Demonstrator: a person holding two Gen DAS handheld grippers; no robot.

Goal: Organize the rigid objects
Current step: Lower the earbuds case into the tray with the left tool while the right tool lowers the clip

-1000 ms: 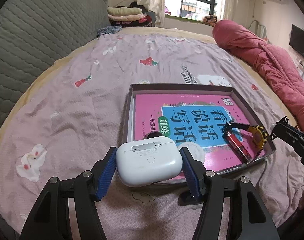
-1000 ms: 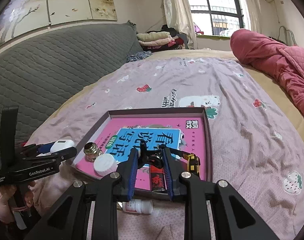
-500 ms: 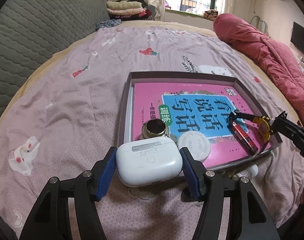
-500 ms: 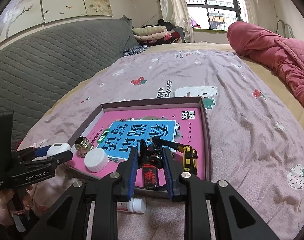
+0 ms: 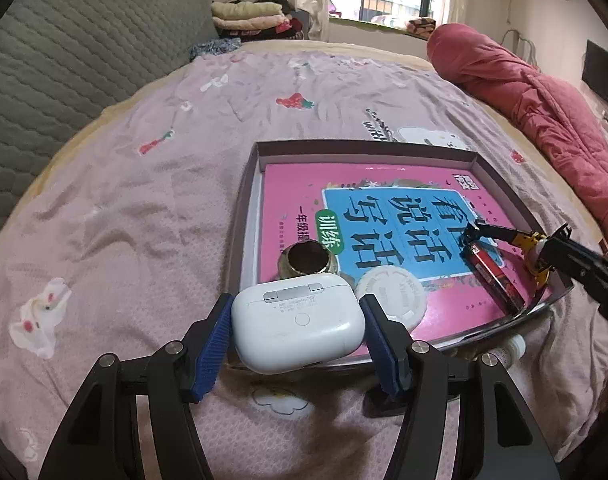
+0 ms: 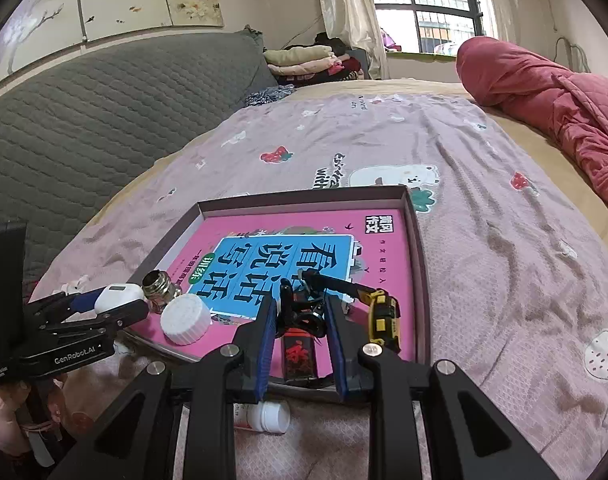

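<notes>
Two grippers busy: my left gripper (image 5: 298,330) clamps the white earbud case (image 5: 298,326) at the tray (image 5: 368,148) edge; right gripper (image 6: 300,320) pinches the black clip (image 6: 304,314). Next, I'd lower the case inside.

A rolled red quilt (image 6: 552,92), a grey padded headboard (image 6: 84,120) and folded clothes (image 6: 304,58) surround the pink bedsheet (image 6: 484,200).

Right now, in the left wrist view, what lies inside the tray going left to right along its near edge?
Brass fitting → white round cap → red lighter → yellow toy excavator, with the right gripper at it.
</notes>
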